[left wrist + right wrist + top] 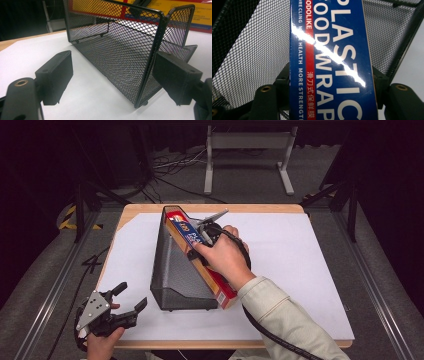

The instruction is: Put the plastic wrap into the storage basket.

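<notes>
A long blue, red and yellow box of plastic food wrap (221, 290) slants over the right side of a black mesh file holder (172, 270). Its far end is at the holder's tall back. My right gripper (197, 249) is shut on the box's middle. In the right gripper view the box (332, 62) sits between both jaws, with mesh (249, 50) behind it. I cannot tell whether the box rests on the rim. My left gripper (131, 297) stands open near the table's front left corner. In the left gripper view its jaws (115, 77) face the holder's low front corner (120, 57).
A white sheet (300, 260) covers the wooden table (240, 208); its bare right half lies beyond my right forearm. A grey metal stand (247, 150) and cables lie on the floor behind the table. Dark frame rails run along both sides.
</notes>
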{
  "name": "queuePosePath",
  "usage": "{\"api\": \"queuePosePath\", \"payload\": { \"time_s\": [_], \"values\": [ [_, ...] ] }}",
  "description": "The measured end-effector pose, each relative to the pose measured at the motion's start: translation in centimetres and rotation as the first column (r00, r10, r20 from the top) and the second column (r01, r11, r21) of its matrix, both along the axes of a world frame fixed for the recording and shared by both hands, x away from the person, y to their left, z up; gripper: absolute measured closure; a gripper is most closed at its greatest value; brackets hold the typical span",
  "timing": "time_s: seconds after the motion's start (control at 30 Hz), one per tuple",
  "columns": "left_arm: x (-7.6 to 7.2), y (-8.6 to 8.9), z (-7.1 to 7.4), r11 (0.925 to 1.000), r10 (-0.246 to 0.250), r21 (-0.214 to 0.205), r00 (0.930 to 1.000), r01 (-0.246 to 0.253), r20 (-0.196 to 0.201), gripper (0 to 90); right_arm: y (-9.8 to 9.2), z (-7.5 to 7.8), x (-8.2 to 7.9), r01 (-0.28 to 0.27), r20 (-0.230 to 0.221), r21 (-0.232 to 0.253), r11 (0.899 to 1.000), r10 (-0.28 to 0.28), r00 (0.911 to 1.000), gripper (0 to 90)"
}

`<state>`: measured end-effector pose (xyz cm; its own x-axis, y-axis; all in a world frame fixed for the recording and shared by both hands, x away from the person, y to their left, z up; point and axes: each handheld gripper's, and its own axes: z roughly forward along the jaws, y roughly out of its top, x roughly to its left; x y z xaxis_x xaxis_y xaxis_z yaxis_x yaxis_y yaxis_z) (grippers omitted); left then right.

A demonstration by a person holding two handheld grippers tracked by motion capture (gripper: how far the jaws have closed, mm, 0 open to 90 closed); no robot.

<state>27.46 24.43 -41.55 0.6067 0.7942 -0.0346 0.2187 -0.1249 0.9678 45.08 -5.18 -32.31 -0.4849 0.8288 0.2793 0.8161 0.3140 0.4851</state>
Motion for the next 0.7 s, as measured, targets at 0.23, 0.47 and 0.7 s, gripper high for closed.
{"api": "queuePosePath", "payload": {
  "time_s": [0.23,0.47,0.7],
  "values": [
    [0.0,0.1,0.0,1.0000,0.000,-0.001,1.0000,0.000,-0.001,17.6,0.5,-1.0,0.7,0.027,-0.040,-0.008,1.000,-0.028,0.9988,39.0],
    [0.0,0.1,0.0,1.0000,0.001,0.001,1.0000,-0.001,-0.003,17.6,1.1,-2.0,1.1,0.029,-0.066,-0.042,0.999,-0.032,0.9973,38.8],
    [0.0,0.1,0.0,1.0000,-0.002,0.000,1.0000,0.002,-0.003,17.6,1.7,-3.1,1.4,0.011,-0.105,-0.107,0.994,-0.022,0.9942,38.6]
  ]
}}
